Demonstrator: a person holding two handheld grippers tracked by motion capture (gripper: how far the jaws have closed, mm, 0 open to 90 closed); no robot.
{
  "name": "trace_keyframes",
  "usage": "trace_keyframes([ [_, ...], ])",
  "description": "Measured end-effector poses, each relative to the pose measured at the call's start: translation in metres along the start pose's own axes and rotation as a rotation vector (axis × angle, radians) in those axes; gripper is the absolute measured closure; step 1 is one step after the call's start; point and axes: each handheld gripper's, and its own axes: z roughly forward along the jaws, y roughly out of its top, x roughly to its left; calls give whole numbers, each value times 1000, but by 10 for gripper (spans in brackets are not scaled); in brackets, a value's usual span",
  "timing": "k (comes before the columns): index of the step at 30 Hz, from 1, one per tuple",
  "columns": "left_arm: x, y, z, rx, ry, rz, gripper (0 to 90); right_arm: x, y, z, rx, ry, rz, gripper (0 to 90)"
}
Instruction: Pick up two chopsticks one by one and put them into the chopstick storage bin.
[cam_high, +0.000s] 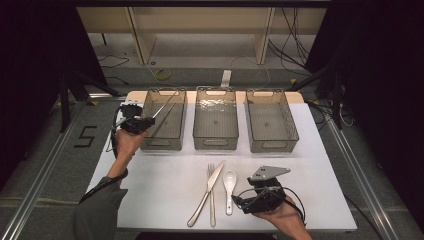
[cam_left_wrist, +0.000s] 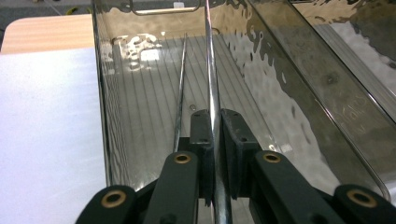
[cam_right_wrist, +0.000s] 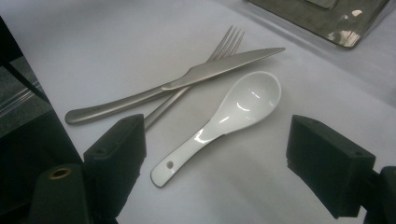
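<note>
My left gripper (cam_high: 142, 121) (cam_left_wrist: 214, 114) is shut on a thin metal chopstick (cam_high: 162, 107) (cam_left_wrist: 211, 70), which slants forward over the left clear bin (cam_high: 150, 145) (cam_left_wrist: 105, 116). Inside that bin a second chopstick (cam_left_wrist: 181, 84) lies on the floor. At the table's front right, my right gripper (cam_high: 247, 197) (cam_right_wrist: 219, 135) stands open, just above the table. A white ceramic spoon (cam_high: 229, 182) (cam_right_wrist: 243, 105) lies ahead of its jaws, untouched. Left of the spoon, a metal knife (cam_high: 210, 187) (cam_right_wrist: 201, 74) lies across a fork (cam_high: 211, 200) (cam_right_wrist: 224, 44).
Two more clear bins, a middle one (cam_high: 215, 142) and a right one (cam_high: 272, 147), stand in a row at the back of the white table with nothing in them. Cables lie on the floor beyond. Dark frames flank both sides.
</note>
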Motion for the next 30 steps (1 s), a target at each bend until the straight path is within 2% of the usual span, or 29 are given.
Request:
trace_keyframes([
  [1,0,0,1,-2,-2,-7,823,0,0,0,0,1,-1,209],
  [4,-1,1,3,14,6,13,816,0,0,0,0,3,-4,209],
  [7,-1,3,4,6,6,-9,674,0,0,-1,0,5,-5,209],
  [9,0,4,1,0,6,-8,633,1,0,-1,-1,7,-7,209],
  [14,-1,2,-11,-24,-34,-29,510,1,1,0,-1,9,-16,210],
  [18,-5,-3,-24,-40,-79,-55,403,2,1,1,9,-9,-17,211],
  [25,-15,-21,-42,-54,-151,-28,303,2,4,3,33,-20,-3,219],
  [29,-22,-35,-50,-66,-165,-2,280,4,7,6,37,-41,-1,227],
  [30,-24,-38,-52,-60,-165,17,276,3,8,8,38,-41,0,229],
])
